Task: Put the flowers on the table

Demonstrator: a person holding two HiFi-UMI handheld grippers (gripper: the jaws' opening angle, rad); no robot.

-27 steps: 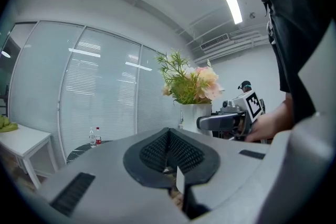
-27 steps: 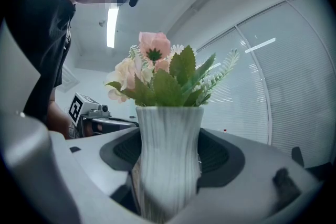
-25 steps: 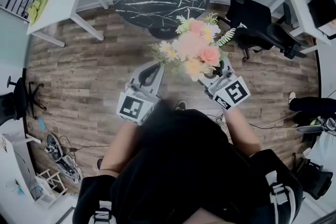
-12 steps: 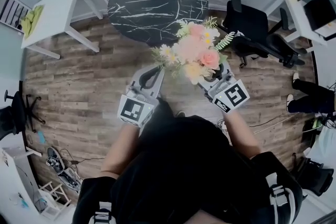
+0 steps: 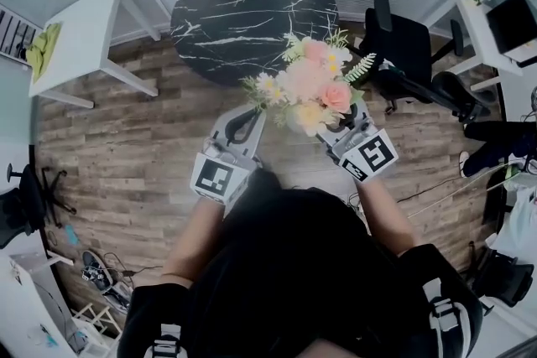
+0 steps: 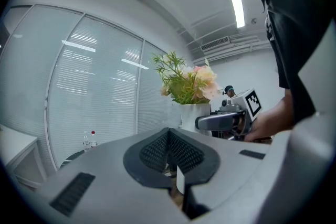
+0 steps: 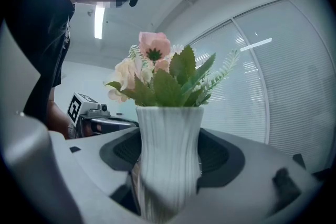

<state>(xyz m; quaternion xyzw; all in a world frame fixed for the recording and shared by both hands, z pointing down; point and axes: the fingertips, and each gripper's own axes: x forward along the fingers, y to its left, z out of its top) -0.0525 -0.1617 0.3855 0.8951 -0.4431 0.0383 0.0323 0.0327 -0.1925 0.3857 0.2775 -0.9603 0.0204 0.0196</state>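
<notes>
Right claw (image 7: 169, 178) clamps 1 flower vase (image 7: 169, 131).

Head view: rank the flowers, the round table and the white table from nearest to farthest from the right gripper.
1. Flowers: in the vase held between the right gripper's jaws.
2. Round table: ahead, just past the flowers.
3. White table: far off at the left.

Head view looks steeply down; my gripper views look close along my jaws, upward; all three share the flowers (image 5: 310, 88).
</notes>
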